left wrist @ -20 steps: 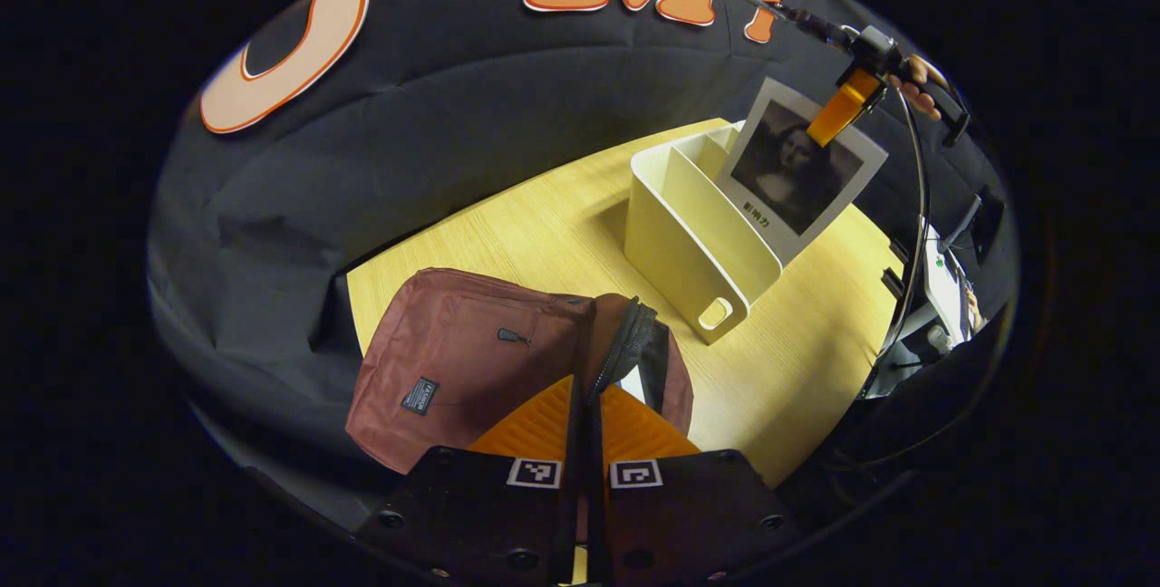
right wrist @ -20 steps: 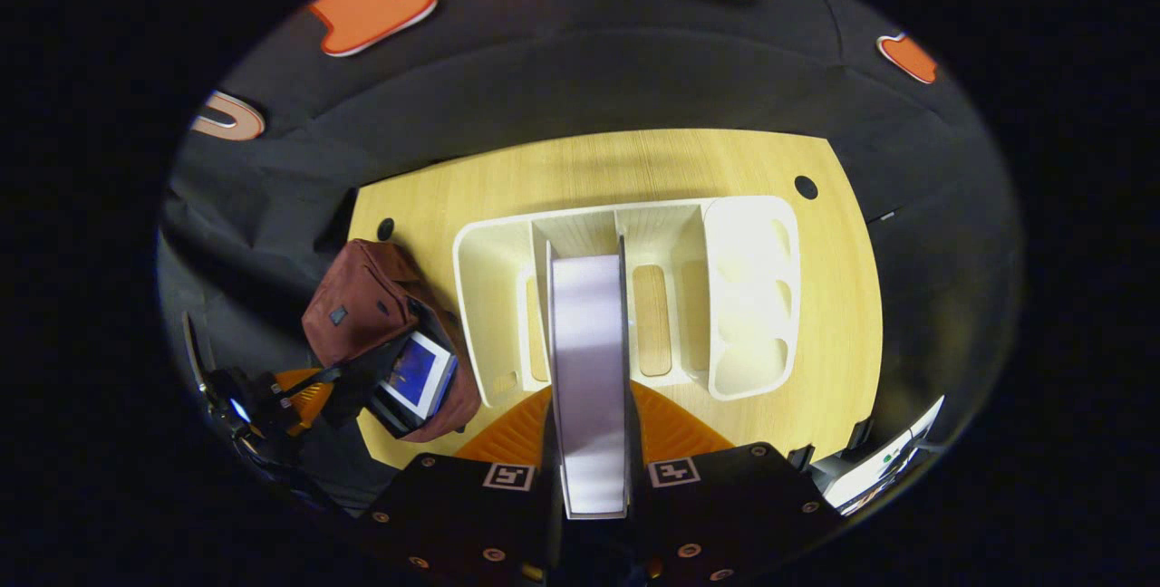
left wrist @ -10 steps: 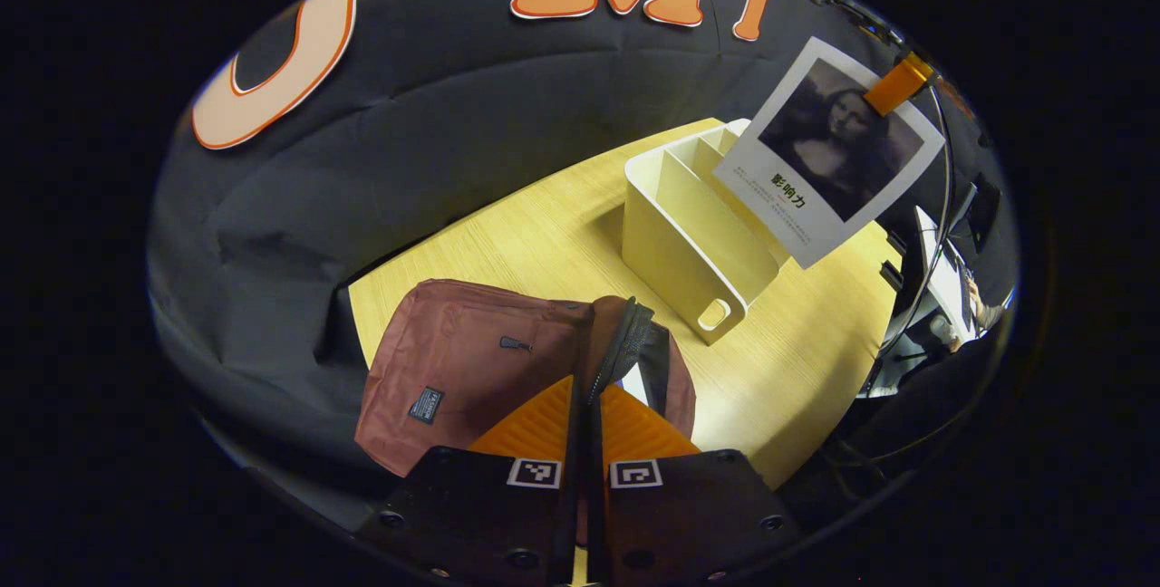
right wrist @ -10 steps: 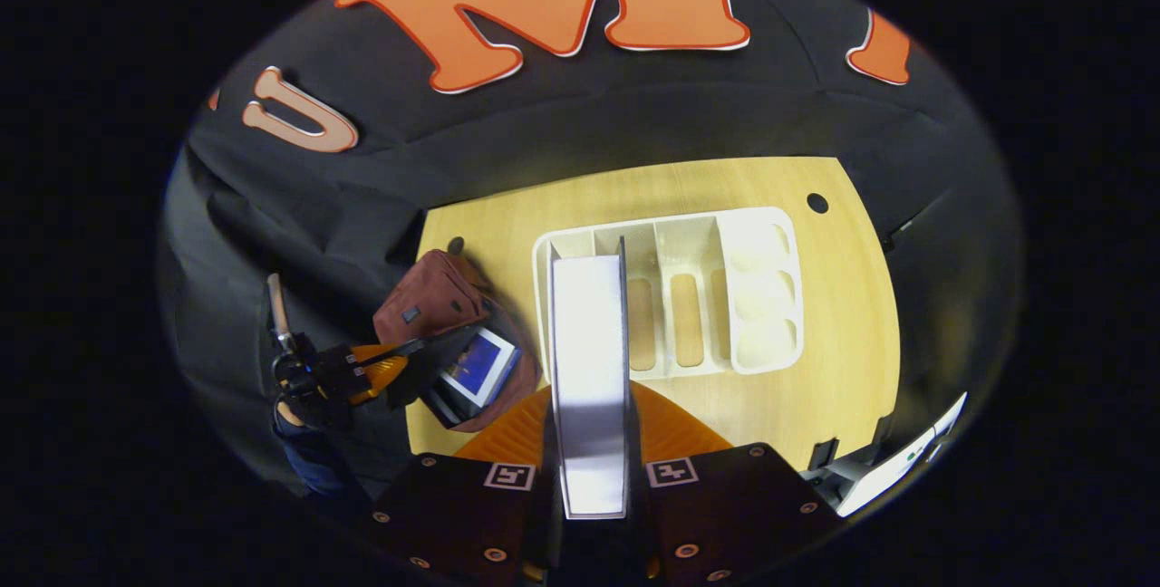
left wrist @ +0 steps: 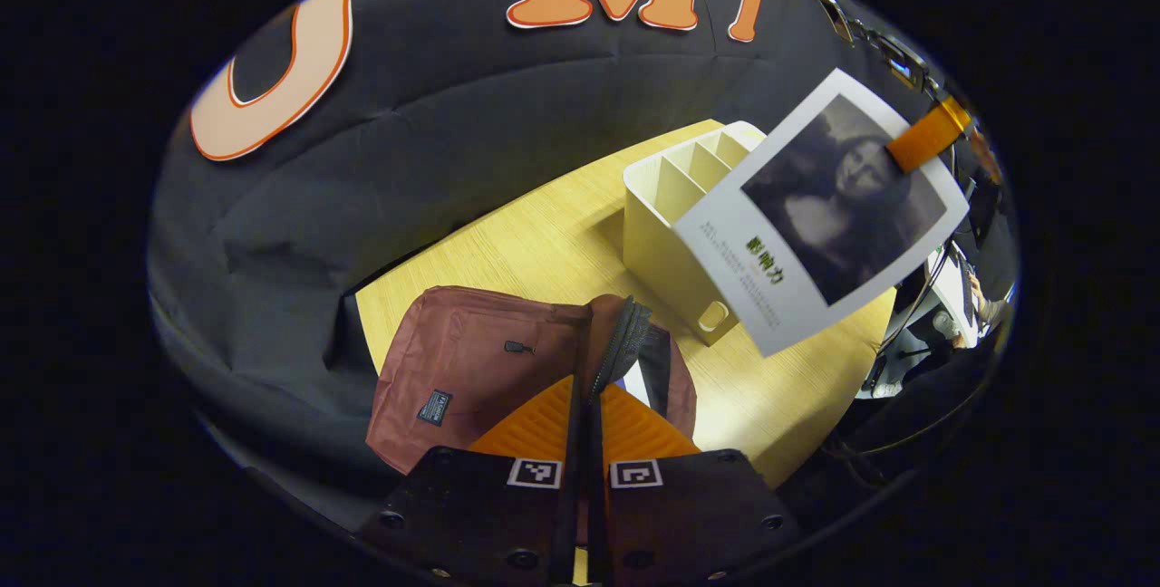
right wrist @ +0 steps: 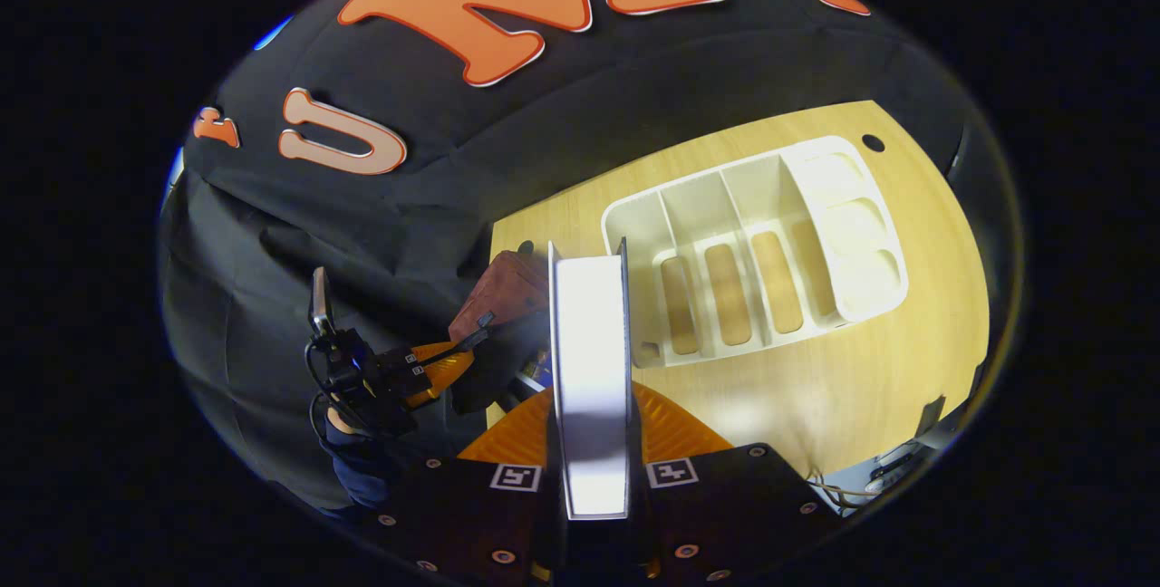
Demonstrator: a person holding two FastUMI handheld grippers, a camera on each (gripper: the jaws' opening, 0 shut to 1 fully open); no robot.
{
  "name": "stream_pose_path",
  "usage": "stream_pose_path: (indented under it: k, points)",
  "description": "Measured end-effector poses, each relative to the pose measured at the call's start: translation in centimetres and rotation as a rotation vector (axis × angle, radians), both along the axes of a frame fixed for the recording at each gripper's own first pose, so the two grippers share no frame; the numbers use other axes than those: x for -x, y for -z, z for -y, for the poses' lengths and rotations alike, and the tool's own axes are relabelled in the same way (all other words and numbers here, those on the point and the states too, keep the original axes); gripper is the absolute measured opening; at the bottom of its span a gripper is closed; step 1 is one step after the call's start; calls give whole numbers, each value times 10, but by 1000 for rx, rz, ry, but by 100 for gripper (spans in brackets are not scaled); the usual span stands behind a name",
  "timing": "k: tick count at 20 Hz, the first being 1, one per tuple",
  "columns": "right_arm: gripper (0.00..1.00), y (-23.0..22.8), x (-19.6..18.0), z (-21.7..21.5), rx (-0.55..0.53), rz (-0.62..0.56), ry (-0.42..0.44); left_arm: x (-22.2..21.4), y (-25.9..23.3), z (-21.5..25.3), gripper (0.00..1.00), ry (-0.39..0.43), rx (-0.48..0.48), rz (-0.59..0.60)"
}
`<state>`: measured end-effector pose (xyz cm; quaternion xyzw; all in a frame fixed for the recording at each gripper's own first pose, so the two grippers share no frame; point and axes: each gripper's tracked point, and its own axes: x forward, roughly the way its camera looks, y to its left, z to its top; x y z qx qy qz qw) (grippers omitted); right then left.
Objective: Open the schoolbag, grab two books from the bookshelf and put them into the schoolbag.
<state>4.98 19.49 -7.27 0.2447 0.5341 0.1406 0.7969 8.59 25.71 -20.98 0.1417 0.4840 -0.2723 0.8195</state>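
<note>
Schoolbag is lying on the table, near corner, mouth gaping toward the shelf. My left gripper is pinching the bag's zipper edge, fingers pressed nearly together on the flap, keeping the mouth open. In the left gripper view a pale corner of something is showing inside the mouth. My right gripper is clamping a white book edge-on between both fingers, lifted clear above the table. In the left gripper view that book is hanging tilted in the air, cover with a dark portrait facing me, overlapping the shelf behind it. In the right gripper view the shelf is standing on the table with its slots open upward, and the bag is sitting just left of the held book, with my left gripper touching it.
</note>
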Motion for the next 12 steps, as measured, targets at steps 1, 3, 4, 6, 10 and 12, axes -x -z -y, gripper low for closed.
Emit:
stream_pose_path:
  k: [1, 3, 4, 6, 10, 12]
  points:
    - [27, 6, 4, -6, -17, -6, -1, -1, -3, -1, 6, -5, 1, 3]
    - [27, 18, 12, -17, -54, -19, 11, -3, -10, -4, 5, -20, 6, 12]
    - [28, 25, 15, -23, -78, -28, 25, -3, -13, -5, 6, -27, 12, 12]
    - [28, 37, 16, -39, -145, -39, 48, -3, -18, -5, 6, -34, 17, 15]
    - [27, 65, 21, -70, -234, -71, 112, -4, -22, -6, 6, -43, 16, 17]
    - [27, 83, 20, -88, -242, -83, 132, -5, -22, -3, 6, -44, 19, 15]
